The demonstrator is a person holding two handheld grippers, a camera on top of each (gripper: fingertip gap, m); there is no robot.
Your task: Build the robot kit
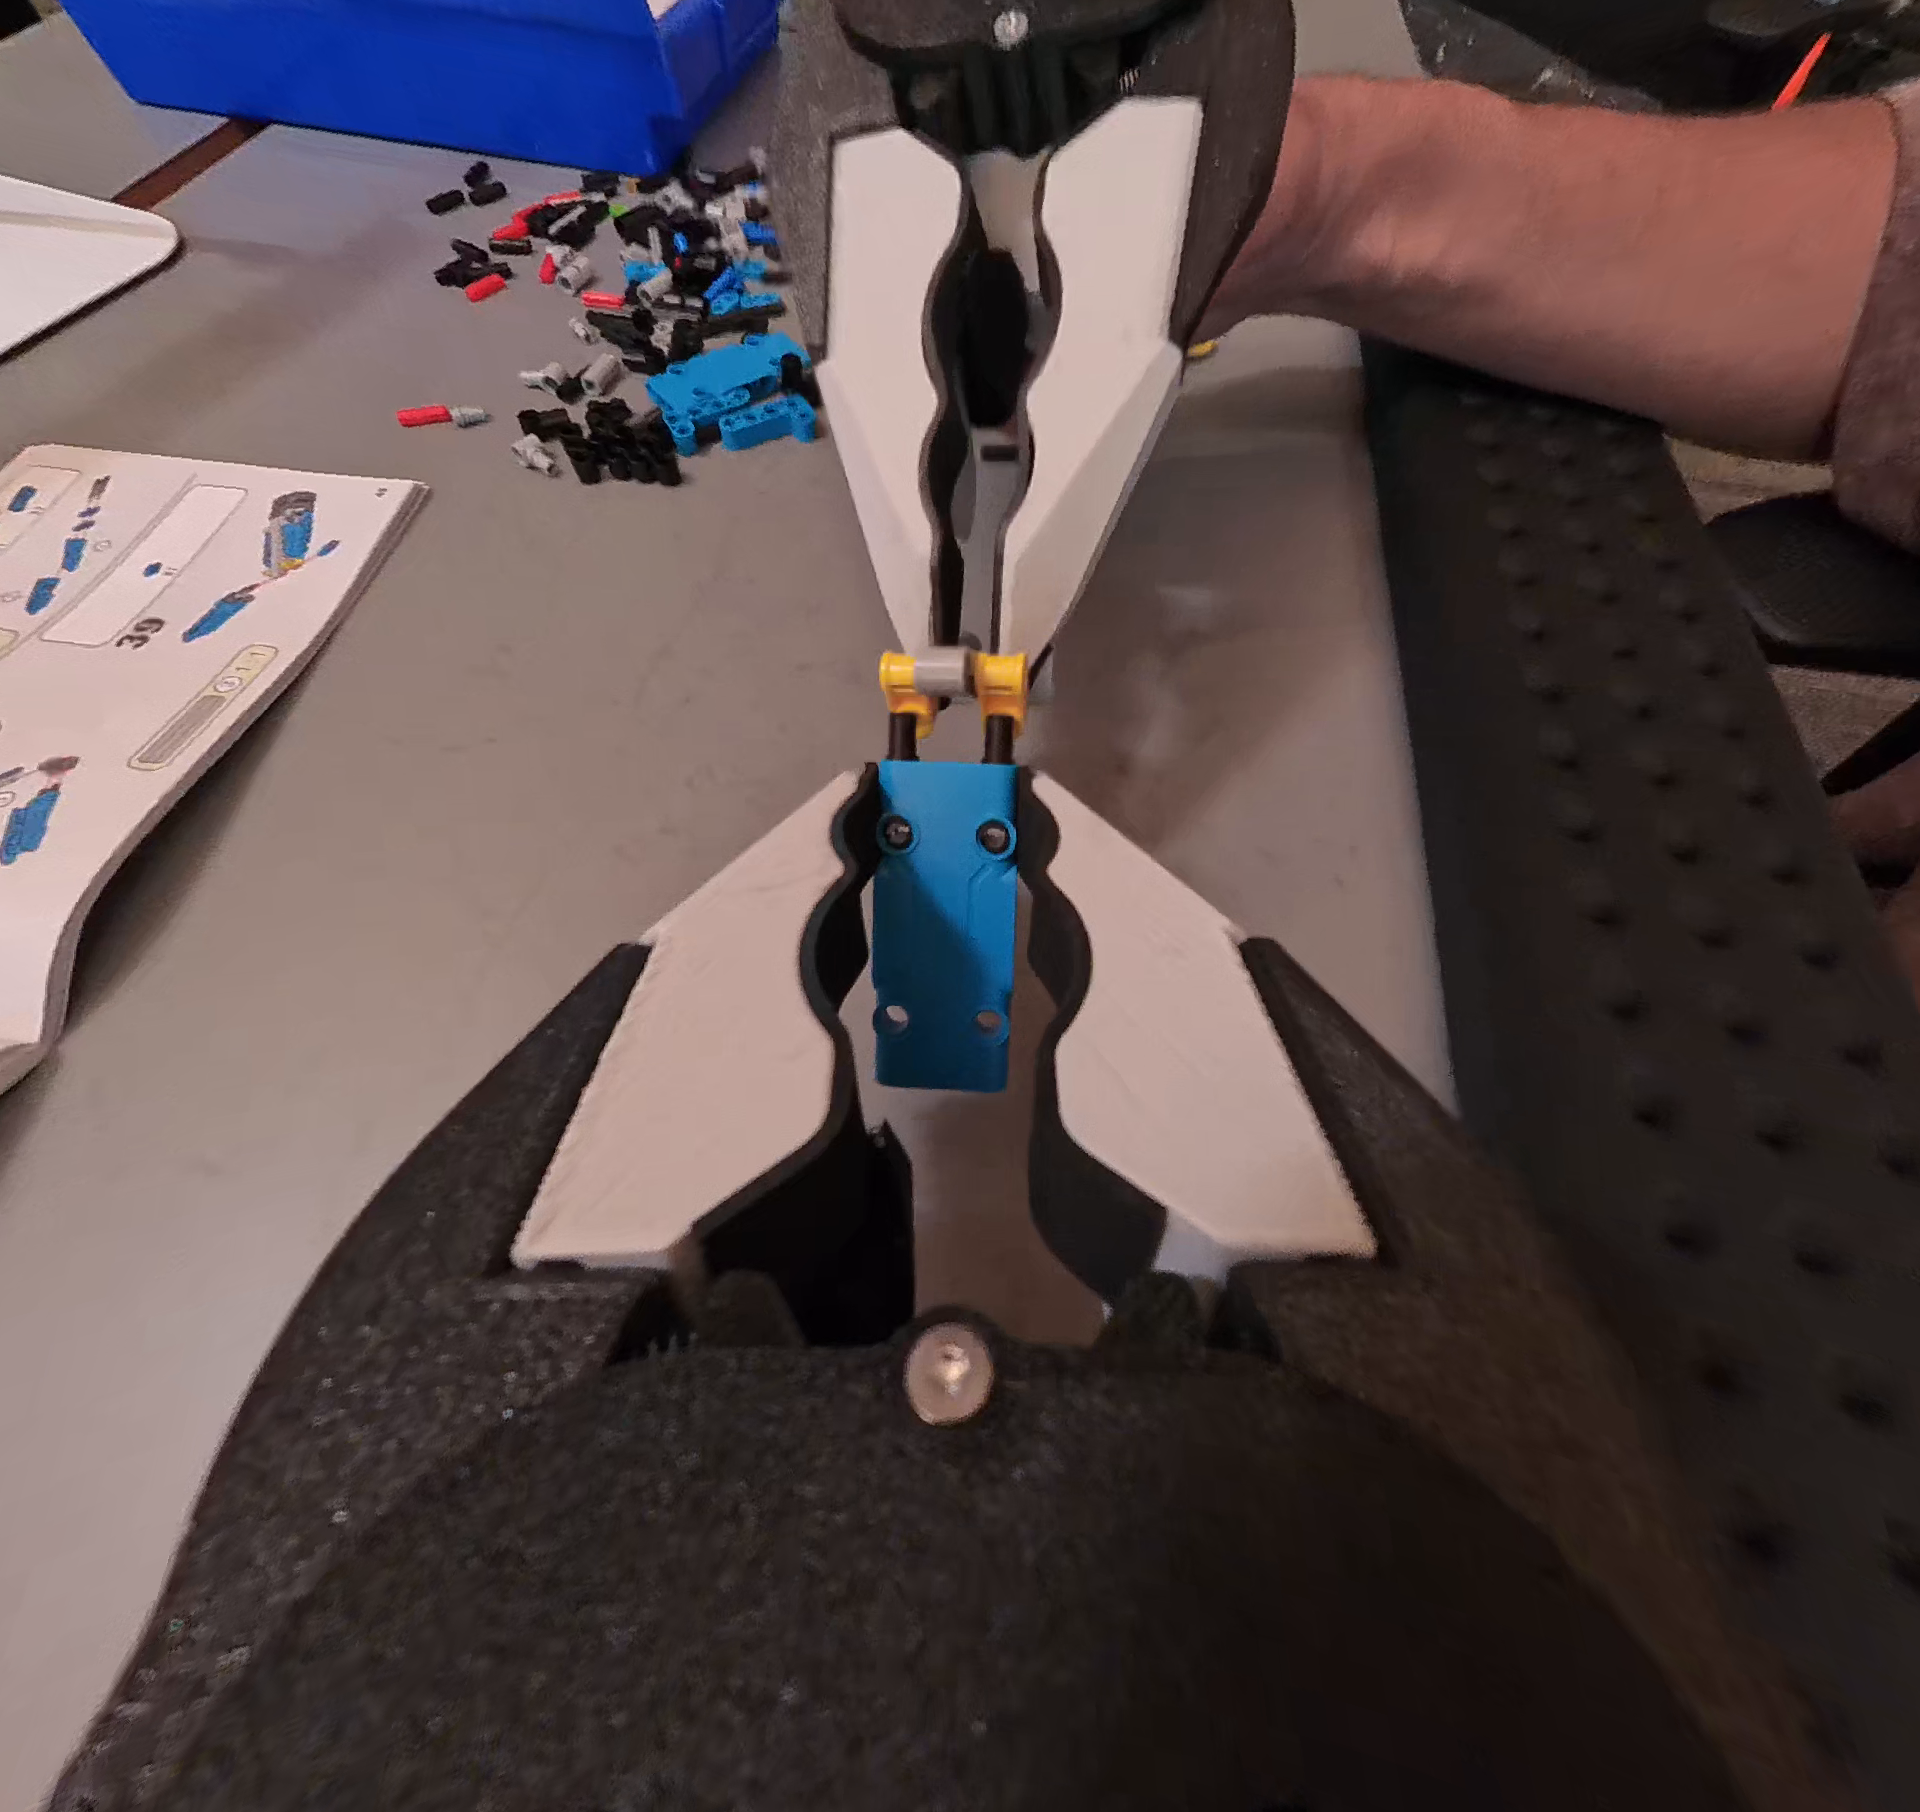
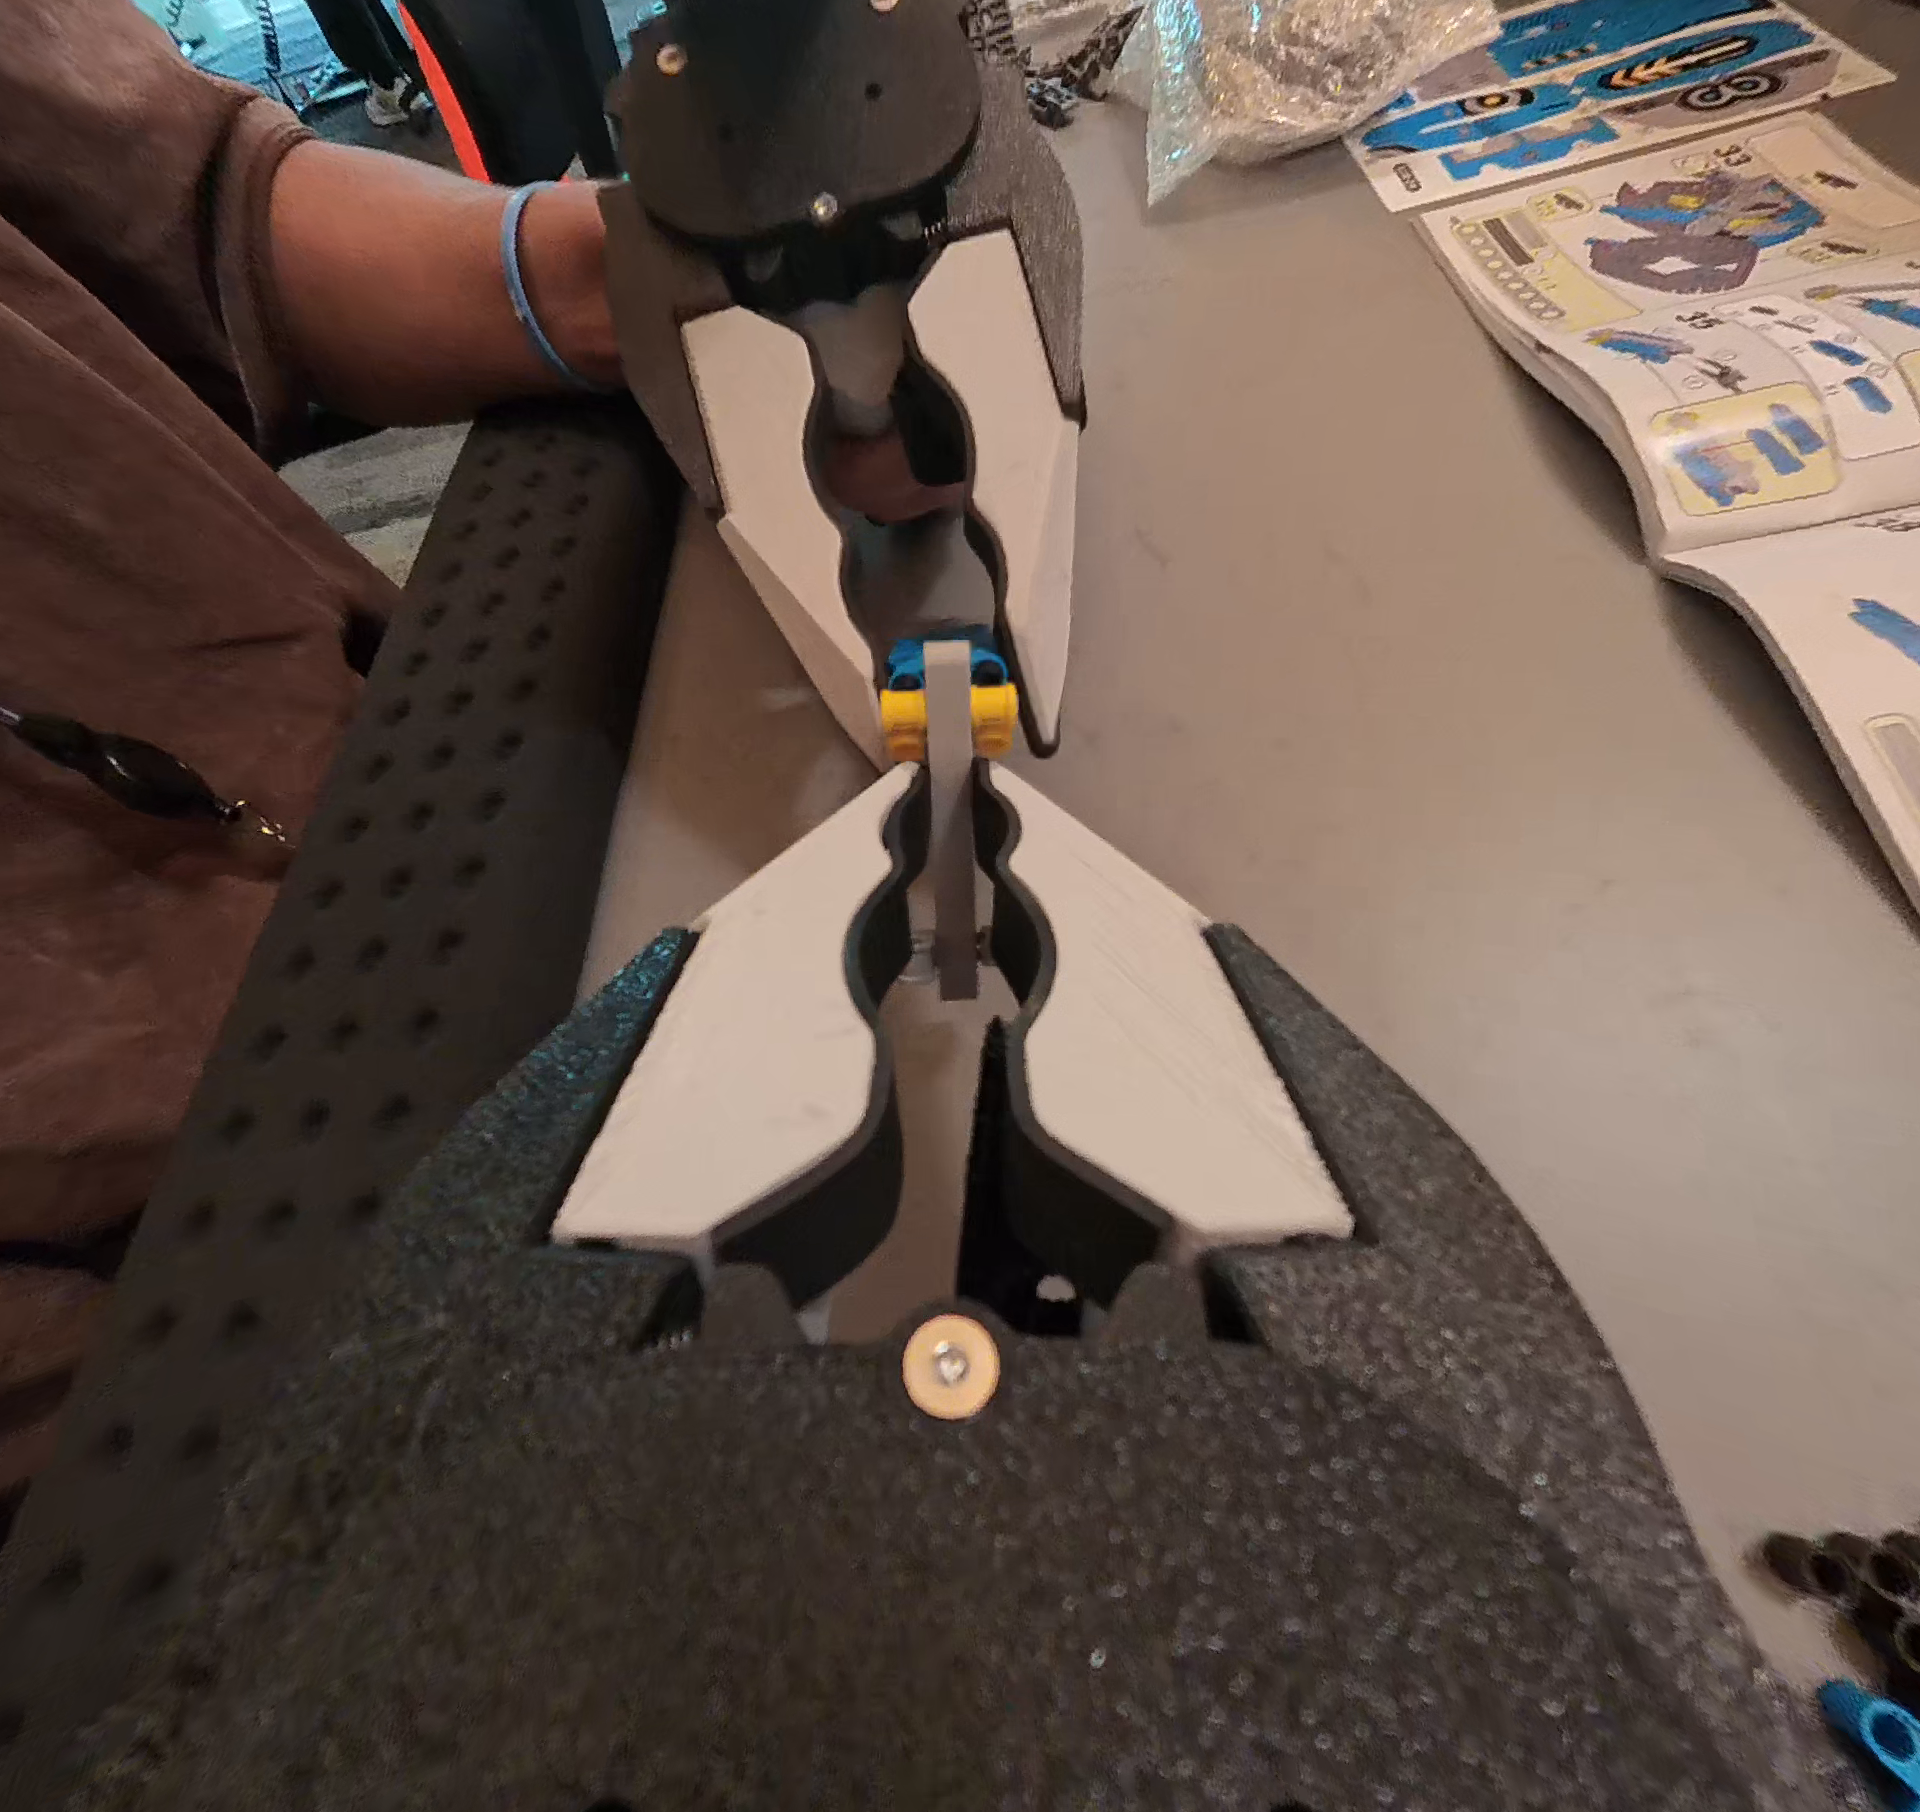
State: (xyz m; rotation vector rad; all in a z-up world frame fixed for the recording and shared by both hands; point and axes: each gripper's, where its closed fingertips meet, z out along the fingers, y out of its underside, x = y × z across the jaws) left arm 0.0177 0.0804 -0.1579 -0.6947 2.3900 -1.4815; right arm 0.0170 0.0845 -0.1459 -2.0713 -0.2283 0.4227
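Left tongs (image 1: 945,775) clench the light, rigid blue panel (image 1: 943,931); right tongs (image 2: 948,775) pinch a thin grey beam (image 2: 952,827) between yellow connectors (image 2: 902,713).

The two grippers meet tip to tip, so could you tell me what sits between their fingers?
In the left wrist view, yellow connectors on black pins bridge the blue panel in the left gripper and the grey beam in the right gripper.

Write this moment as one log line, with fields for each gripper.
left gripper: shut on blue plastic brick panel | right gripper: shut on flat grey plastic beam | beam meets yellow connectors
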